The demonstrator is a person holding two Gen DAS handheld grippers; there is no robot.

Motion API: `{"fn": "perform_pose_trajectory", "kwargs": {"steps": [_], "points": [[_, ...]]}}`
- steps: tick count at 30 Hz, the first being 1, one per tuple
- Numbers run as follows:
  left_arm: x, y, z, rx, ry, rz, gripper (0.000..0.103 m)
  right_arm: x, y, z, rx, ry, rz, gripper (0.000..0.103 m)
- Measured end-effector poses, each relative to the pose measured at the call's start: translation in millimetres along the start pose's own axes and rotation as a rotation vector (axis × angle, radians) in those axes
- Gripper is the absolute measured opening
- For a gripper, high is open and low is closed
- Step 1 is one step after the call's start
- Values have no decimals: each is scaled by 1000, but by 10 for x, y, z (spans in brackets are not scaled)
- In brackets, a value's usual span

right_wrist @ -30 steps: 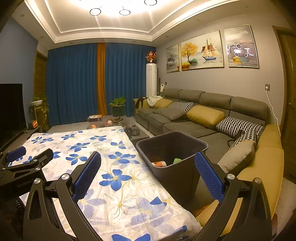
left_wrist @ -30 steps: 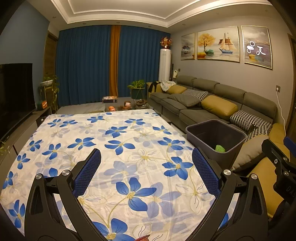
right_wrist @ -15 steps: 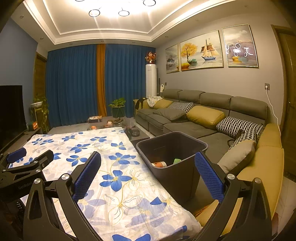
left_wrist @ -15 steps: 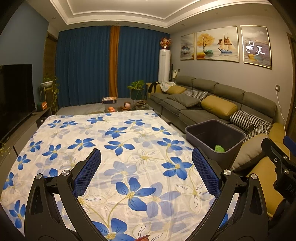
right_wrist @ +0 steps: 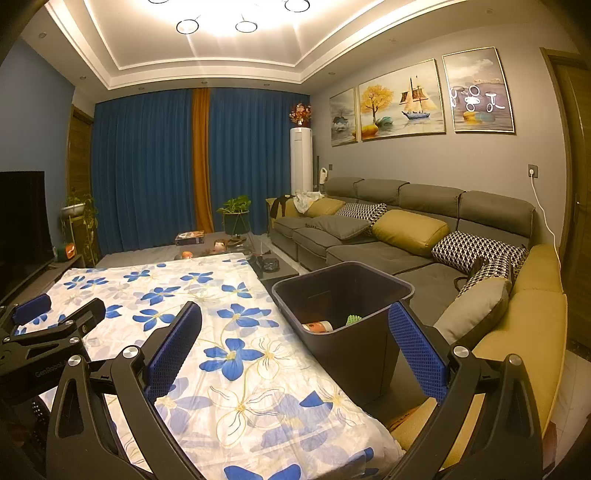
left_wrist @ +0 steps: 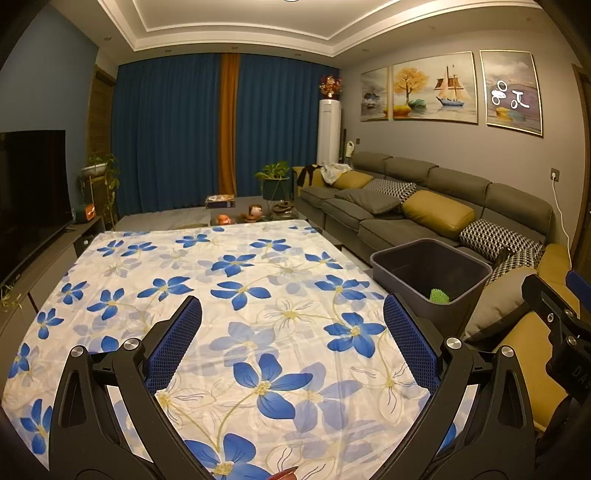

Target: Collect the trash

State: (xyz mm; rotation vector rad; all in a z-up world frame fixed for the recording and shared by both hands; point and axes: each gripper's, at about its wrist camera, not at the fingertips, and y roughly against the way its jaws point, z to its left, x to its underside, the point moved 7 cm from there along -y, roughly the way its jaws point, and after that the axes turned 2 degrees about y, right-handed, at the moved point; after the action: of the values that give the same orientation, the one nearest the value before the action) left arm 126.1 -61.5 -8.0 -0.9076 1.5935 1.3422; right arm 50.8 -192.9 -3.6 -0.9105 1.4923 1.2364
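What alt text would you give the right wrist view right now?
The open, empty right gripper hovers over a floral tablecloth, facing a dark bin holding a green item and an orange-and-white item. A grey sofa lies beyond.

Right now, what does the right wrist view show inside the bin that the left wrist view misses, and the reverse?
Only the right wrist view shows the orange-and-white item in the bin and the ceiling lights. Only the left wrist view shows the cloth's left edge. Both show the green item, the flowered cloth, the sofa, and open, empty grippers: left, right.
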Motion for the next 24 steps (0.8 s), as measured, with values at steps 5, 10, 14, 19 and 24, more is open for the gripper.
{"fn": "perform_pose_trajectory", "kwargs": {"steps": [5, 10, 14, 19, 24], "points": [[-1, 5, 3, 2, 0, -1, 97, -3, 22, 23, -3, 1, -1, 98], [1, 5, 3, 1, 0, -1, 97, -9, 25, 8, 1, -5, -3, 98], [1, 6, 3, 1, -1, -1, 97, -8, 26, -8, 0, -7, -4, 98], [1, 17, 10, 2, -3, -4, 97, -6, 30, -7, -1, -8, -5, 98], [8, 31, 2, 1, -10, -3, 97, -4, 33, -16, 0, -11, -3, 98]]}}
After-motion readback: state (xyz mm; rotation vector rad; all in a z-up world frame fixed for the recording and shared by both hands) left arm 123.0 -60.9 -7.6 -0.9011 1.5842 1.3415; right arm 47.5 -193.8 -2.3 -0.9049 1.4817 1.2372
